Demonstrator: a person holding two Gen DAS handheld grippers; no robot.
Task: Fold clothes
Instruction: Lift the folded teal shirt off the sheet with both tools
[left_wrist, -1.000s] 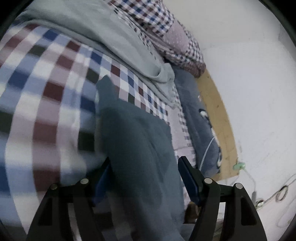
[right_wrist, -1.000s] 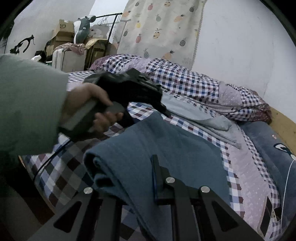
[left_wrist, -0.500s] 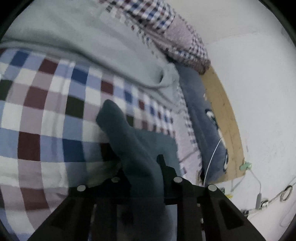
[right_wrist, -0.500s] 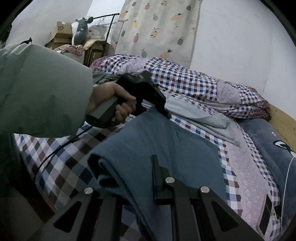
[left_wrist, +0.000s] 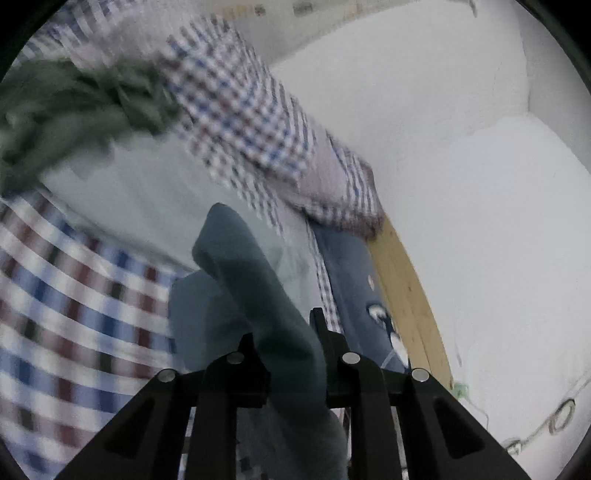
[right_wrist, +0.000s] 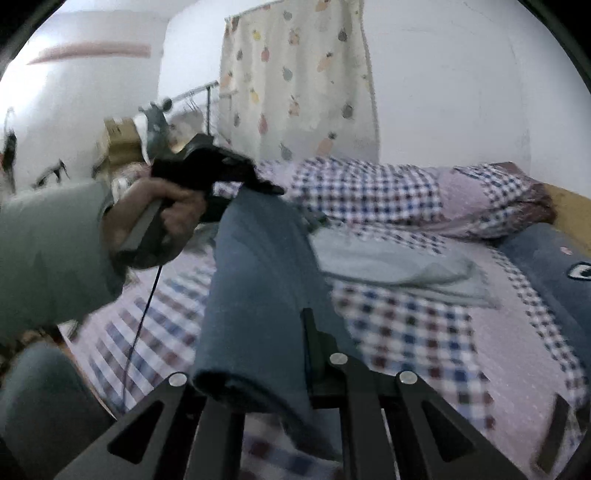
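Note:
A dark teal-blue garment (right_wrist: 258, 280) hangs lifted above the checked bed, stretched between both grippers. My left gripper (left_wrist: 286, 332) is shut on one bunched end of the blue garment (left_wrist: 251, 280), which sticks up past the fingers. My right gripper (right_wrist: 273, 369) is shut on the other end, a rolled fold of cloth draped over its left finger. In the right wrist view a hand (right_wrist: 155, 218) in a grey-green sleeve holds the left gripper (right_wrist: 258, 186) at the cloth's far end.
A pale grey garment (right_wrist: 391, 266) lies flat on the checked sheet (right_wrist: 424, 332). A checked quilt (right_wrist: 369, 192) is heaped by the wall, a navy pillow (right_wrist: 554, 266) by the wooden headboard (left_wrist: 410, 295). Boxes and a clothes rail (right_wrist: 192, 96) stand behind, a dark green cloth (left_wrist: 74, 110) at far left.
The left gripper closed on the blue garment, then both grippers rose, lifting the cloth off the sheet. Both views now tilt upward and are blurred by motion.

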